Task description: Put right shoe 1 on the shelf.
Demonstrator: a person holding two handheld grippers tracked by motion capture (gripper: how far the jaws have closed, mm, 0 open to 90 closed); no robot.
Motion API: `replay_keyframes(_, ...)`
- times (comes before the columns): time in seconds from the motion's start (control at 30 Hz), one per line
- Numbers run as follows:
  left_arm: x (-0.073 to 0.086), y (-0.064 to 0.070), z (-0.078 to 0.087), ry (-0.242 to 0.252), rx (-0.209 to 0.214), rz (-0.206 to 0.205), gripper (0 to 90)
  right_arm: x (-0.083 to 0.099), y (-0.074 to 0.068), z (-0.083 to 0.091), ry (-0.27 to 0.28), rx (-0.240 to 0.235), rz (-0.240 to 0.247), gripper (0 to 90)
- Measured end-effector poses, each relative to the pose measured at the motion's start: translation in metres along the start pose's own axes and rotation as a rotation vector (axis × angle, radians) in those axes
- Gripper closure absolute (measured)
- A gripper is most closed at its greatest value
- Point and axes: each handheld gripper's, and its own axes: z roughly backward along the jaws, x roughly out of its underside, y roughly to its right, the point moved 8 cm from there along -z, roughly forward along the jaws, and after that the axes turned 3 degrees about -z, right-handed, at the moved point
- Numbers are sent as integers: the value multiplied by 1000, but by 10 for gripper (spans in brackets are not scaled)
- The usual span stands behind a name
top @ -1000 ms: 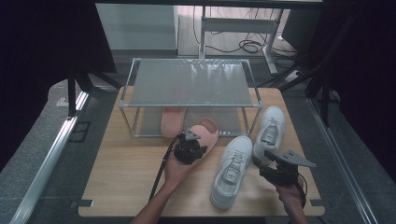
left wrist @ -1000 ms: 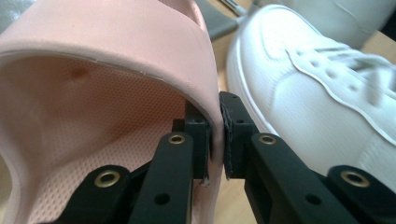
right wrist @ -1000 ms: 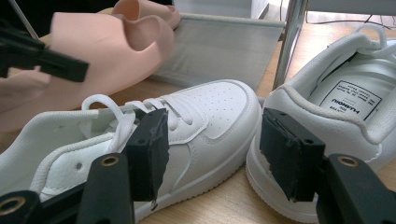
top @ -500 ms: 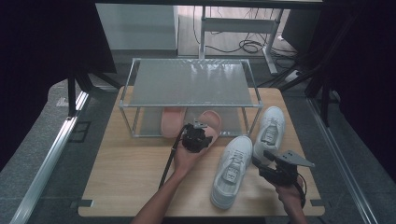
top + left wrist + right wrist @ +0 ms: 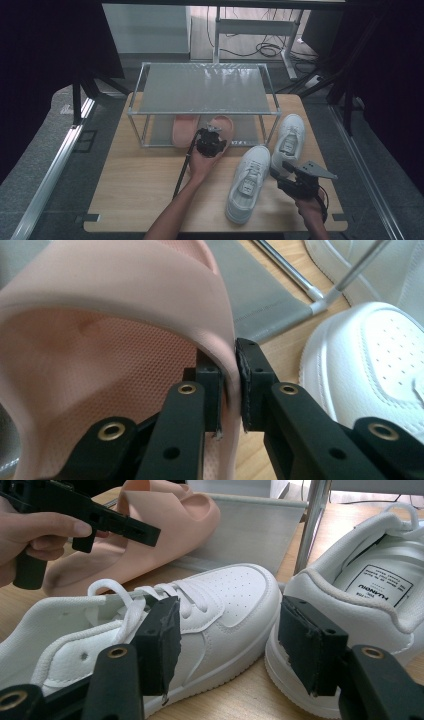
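Clamping the pink slipper [image 5: 115,305] by its strap edge, left gripper [image 5: 210,141] holds it at the rack's [image 5: 200,90] lower shelf. Right gripper [image 5: 295,182], jaws apart, hovers over the desk [image 5: 135,185] beside two white sneakers [image 5: 248,181].

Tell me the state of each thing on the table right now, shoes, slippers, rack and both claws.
Left claw: shut on the right pink slipper's strap.
Right pink slipper: gripped, toe under the rack.
Left pink slipper: resting on the rack's lower shelf.
Rack: upright, top shelf bare.
Near white sneaker: flat on the table, laced.
Far white sneaker: flat on the table.
Right claw: open, holding nothing.
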Motion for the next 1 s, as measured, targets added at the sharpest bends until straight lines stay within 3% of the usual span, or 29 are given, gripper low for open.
replay_keyframes(0.3, -8, -14, -8, -11, -50, 0, 809, 0, 1, 0, 1, 0, -2, 425)
replay_keyframes(0.4, -6, -18, -14, -12, -65, 21, 805, 1, 0, 0, -3, -2, -1, 425)
replay_keyframes(0.53, -7, -18, -14, -7, -82, 4, 796, 1, 0, 0, -2, -2, -2, 425)
replay_keyframes(0.83, -5, -14, 3, 15, -78, -39, 687, 2, 1, -1, -7, -1, -2, 425)
replay_keyframes(1.0, 0, -16, 17, 34, -74, -30, 677, 2, 0, -1, -7, -3, -1, 425)
